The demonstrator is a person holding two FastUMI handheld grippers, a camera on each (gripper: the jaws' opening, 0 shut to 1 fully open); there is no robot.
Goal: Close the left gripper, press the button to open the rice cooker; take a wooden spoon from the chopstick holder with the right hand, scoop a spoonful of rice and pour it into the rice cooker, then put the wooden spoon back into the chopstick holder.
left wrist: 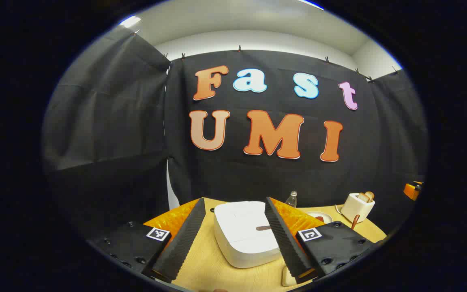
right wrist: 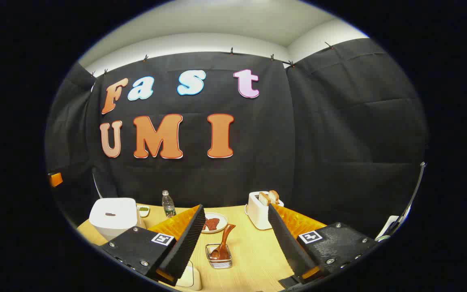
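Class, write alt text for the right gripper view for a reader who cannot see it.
An open hand-held gripper points across a wooden table at a wooden spoon standing in a small holder. Beyond are a plate, toaster and bottle, with a closed white rice cooker at left.

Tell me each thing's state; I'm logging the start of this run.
White square rice cooker: lid closed.
Brown wooden spoon: standing tilted in the small clear holder.
White toaster: bread slices sticking up.
Clear plastic bottle: upright, capped.
Left hand-held gripper: open.
Right hand-held gripper: open.
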